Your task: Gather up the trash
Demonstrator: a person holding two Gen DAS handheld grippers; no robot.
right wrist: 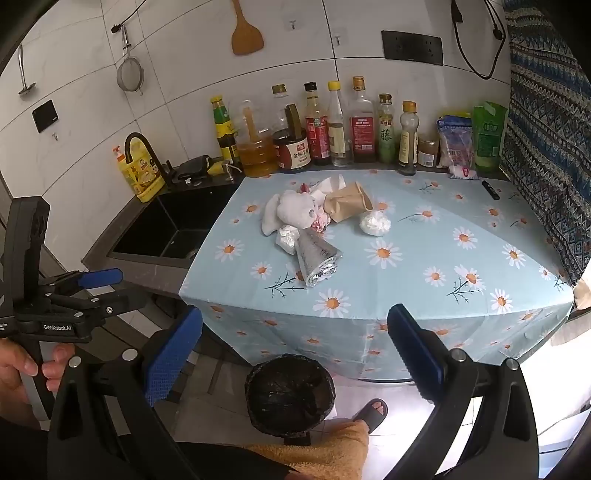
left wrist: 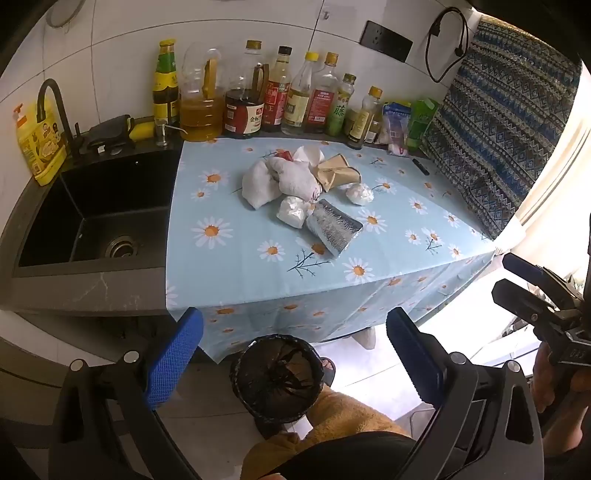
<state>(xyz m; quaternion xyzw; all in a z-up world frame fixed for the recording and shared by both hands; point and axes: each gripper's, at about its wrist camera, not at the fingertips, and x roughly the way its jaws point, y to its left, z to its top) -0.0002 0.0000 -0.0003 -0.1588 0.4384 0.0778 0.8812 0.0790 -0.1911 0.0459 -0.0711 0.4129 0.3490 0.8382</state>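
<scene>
Left claw open, empty | right claw open, empty | trash pile mid-desk, at 12 o'clock of both claws | lined bin on floor below desk edge, between fingers

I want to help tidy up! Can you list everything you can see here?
trash pile: one heap, white, brown and silver, middle of the tablecloth
tablecloth: one, light blue with daisies, over the counter
bin: one, black liner, on the floor in front of the counter
bottles: about ten, mixed colours, in a row along the wall
packets: two, one green, one clear and blue, right end of the row
sink: one, black, left of the tablecloth
soap bottle: one, yellow, beside the tap
spatula: one, wooden, hanging on the wall
left gripper: open, empty, above the bin
right gripper: open, empty, above the bin
</scene>
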